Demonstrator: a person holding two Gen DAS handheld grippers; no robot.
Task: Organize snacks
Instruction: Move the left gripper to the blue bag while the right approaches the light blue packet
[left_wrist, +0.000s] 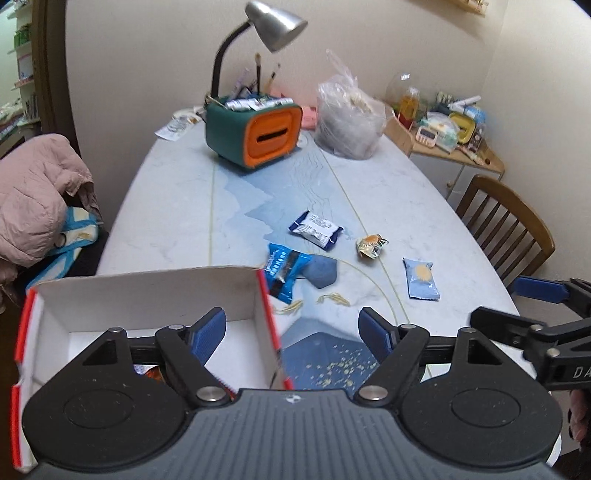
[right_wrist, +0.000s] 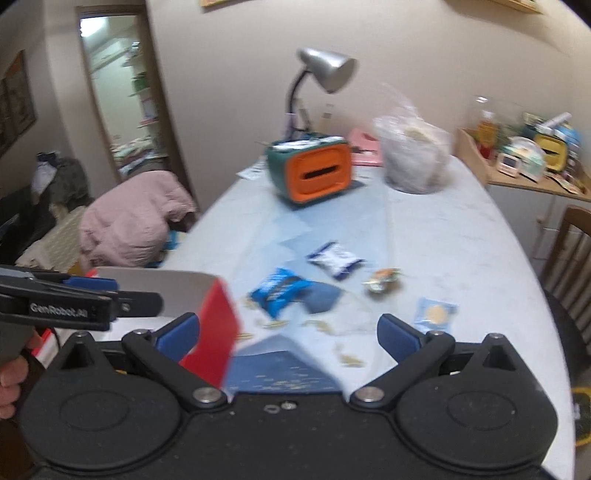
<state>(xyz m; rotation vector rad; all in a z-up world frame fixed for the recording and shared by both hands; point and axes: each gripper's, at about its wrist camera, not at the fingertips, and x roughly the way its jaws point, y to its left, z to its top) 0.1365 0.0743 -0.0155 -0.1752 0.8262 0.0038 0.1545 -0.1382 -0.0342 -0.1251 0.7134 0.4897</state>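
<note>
A white cardboard box with red edges (left_wrist: 147, 295) stands at the table's near left; an orange wrapper shows inside it (left_wrist: 151, 373). My left gripper (left_wrist: 291, 332) is open, straddling the box's right wall. Loose snacks lie beyond: a bright blue packet (left_wrist: 284, 269), a white-and-navy packet (left_wrist: 316, 229), a gold-wrapped sweet (left_wrist: 371, 245) and a pale blue packet (left_wrist: 421, 282). My right gripper (right_wrist: 288, 332) is open and empty, hovering near the box's red corner (right_wrist: 214, 332). The snacks also show in the right wrist view: bright blue (right_wrist: 277, 291), white-and-navy (right_wrist: 334, 258), gold (right_wrist: 382, 280), pale blue (right_wrist: 436, 314).
A green-and-orange organiser (left_wrist: 255, 133) with a silver desk lamp (left_wrist: 273, 26) and a plastic bag (left_wrist: 347, 118) stand at the table's far end. A wooden chair (left_wrist: 506, 221) is on the right, a pink jacket (left_wrist: 33, 199) on the left. Crumbs lie near the front edge.
</note>
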